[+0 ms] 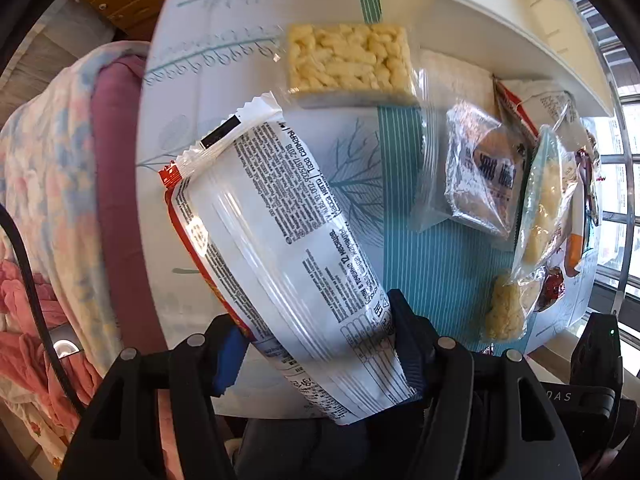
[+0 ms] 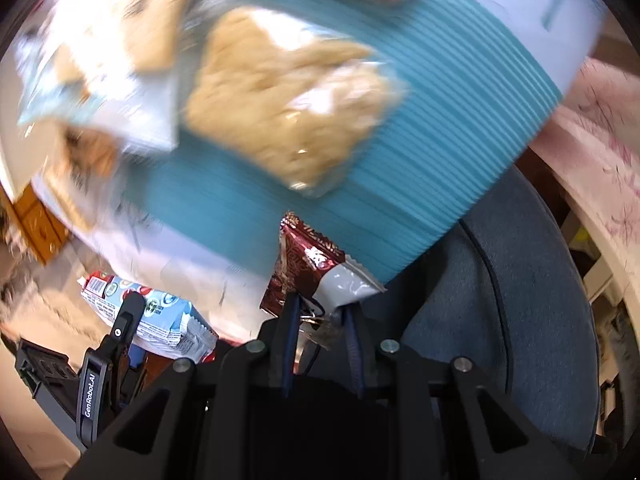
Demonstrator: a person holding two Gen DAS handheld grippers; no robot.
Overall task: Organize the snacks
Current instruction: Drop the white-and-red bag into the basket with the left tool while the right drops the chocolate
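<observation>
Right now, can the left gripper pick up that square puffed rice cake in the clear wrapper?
Probably not yet: the left gripper is already shut on the white noodle packet, which also lies between it and the rice cake.

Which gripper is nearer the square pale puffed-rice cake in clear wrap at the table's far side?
Left. The left gripper, shut on a white printed packet, faces the square pale puffed-rice cake. The right gripper holds a maroon packet at the table's edge.

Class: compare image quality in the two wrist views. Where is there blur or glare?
Left wrist view: sharp, glare streaks on the white printed snack packet, window overexposed at right. Right wrist view: motion-blurred, smearing the clear bag of beige puffed snack; the dark red wrapper stays sharper.
</observation>
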